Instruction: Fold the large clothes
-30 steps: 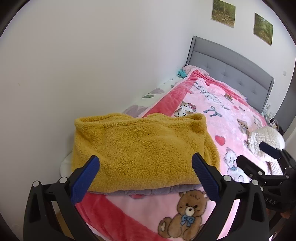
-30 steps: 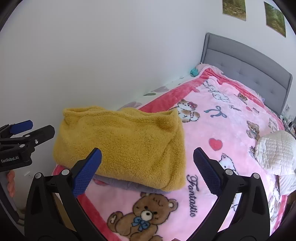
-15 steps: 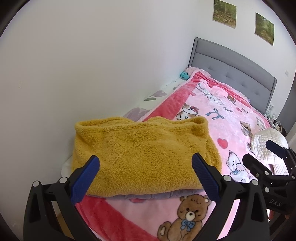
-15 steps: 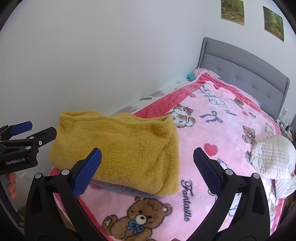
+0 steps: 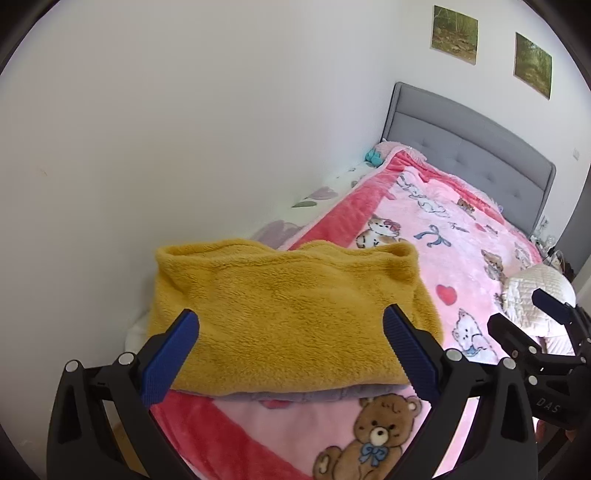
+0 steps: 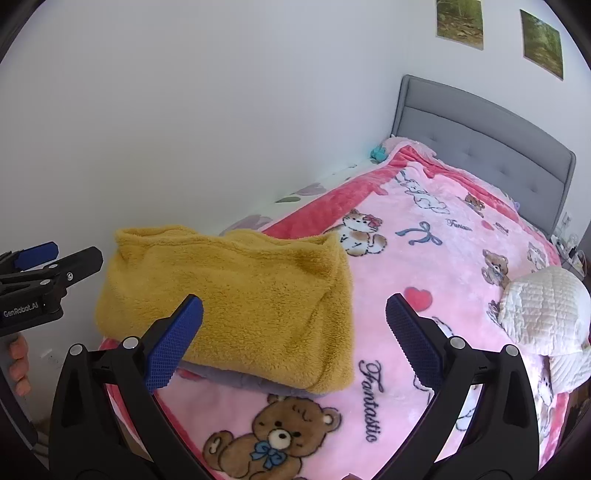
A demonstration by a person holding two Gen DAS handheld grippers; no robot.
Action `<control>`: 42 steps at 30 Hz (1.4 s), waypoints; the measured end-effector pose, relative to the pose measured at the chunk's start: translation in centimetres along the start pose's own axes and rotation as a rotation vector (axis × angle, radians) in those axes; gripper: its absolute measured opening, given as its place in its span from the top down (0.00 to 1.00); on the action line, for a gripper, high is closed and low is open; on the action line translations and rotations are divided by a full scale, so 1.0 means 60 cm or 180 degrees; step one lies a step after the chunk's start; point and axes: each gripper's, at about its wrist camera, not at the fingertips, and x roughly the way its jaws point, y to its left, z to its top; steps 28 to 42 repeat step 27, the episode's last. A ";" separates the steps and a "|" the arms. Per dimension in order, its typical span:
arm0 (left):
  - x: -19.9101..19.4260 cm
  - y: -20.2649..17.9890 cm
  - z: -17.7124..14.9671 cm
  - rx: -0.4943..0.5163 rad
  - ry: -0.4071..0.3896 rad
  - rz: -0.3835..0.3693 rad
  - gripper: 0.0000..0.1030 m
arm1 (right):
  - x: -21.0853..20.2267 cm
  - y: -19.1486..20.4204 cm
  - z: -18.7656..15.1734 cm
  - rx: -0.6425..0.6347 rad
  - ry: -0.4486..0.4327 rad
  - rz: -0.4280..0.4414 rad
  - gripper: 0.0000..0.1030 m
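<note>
Two grippers, both with nothing in them at this moment. My left gripper (image 5: 288,354) had its blue-padded jaws spread wide, and the right gripper (image 6: 291,339) was the same, jaws fully apart and clear of any fabric. Both hung above the near end of the bed, side by side, pointed at the folded stuff.

That folded stuff was a mustard yellow fleece garment (image 5: 291,314), folded into a chunky rectangle and lying at the near left corner of the bed, close to the white wall (image 5: 184,129). Under it I could see the edge of a grey garment (image 5: 295,395) poking out along the near side, so the yellow one sat on top of it. From the right wrist view the same yellow fleece (image 6: 236,299) sat left of centre, with the grey layer (image 6: 236,380) peeking out at its near edge.

Everything lay on a pink cartoon blanket (image 5: 461,266) with teddy bears, kittens and hearts, with a red border running along the left. A white quilted item (image 6: 543,310) was bunched up over on the right side of the bed, well apart from the folded pile. At the far end stood a grey tufted headboard (image 5: 469,151), and two small landscape pictures (image 5: 454,27) hung on the wall above it.
</note>
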 end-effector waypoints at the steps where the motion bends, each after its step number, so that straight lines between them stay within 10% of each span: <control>1: -0.001 0.000 0.000 0.0014 -0.0010 0.0010 0.05 | -0.001 0.002 -0.001 -0.0008 -0.0011 0.0004 0.08; 42: -0.014 0.000 0.002 0.0085 0.0004 0.0093 0.05 | -0.010 0.023 0.011 -0.0098 -0.0102 0.0107 0.08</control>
